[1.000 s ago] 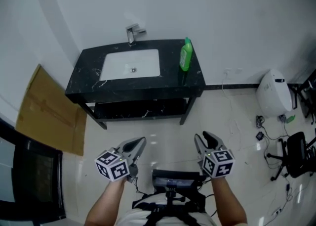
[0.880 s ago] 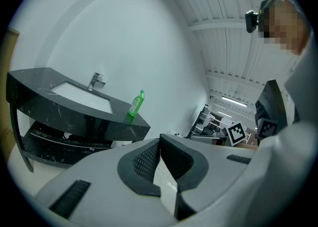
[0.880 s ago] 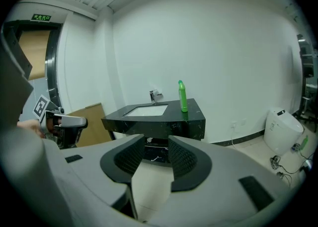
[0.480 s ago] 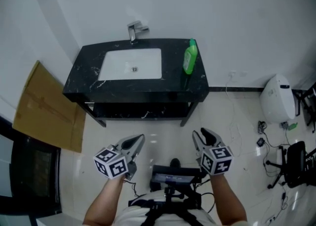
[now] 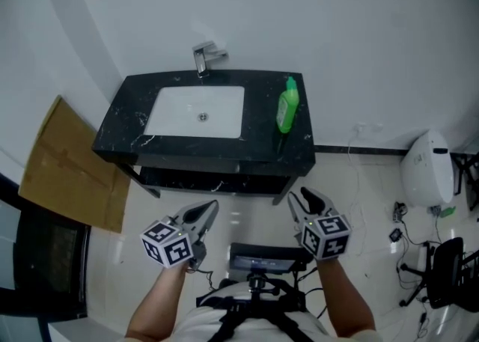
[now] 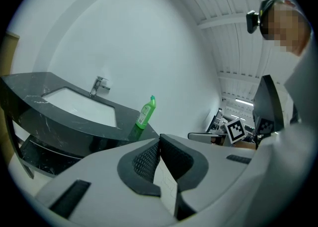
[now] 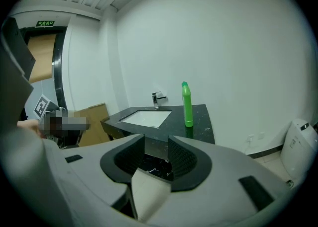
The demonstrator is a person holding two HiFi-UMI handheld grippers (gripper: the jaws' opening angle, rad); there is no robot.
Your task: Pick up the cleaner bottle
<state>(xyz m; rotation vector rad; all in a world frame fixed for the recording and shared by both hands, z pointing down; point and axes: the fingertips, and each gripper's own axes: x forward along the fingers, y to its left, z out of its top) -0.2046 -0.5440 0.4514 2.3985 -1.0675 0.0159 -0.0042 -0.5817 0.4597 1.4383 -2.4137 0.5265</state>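
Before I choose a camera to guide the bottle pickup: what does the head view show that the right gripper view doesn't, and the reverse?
Only the head view: the black office chair and loose floor cables at the right. Only the right gripper view: the green exit sign over a doorway, and the gap in the right claw, jaws apart, nothing between. Both: the green plastic cleaner bottle upright on the black stone counter, the white basin, chrome tap, brown cardboard sheet.
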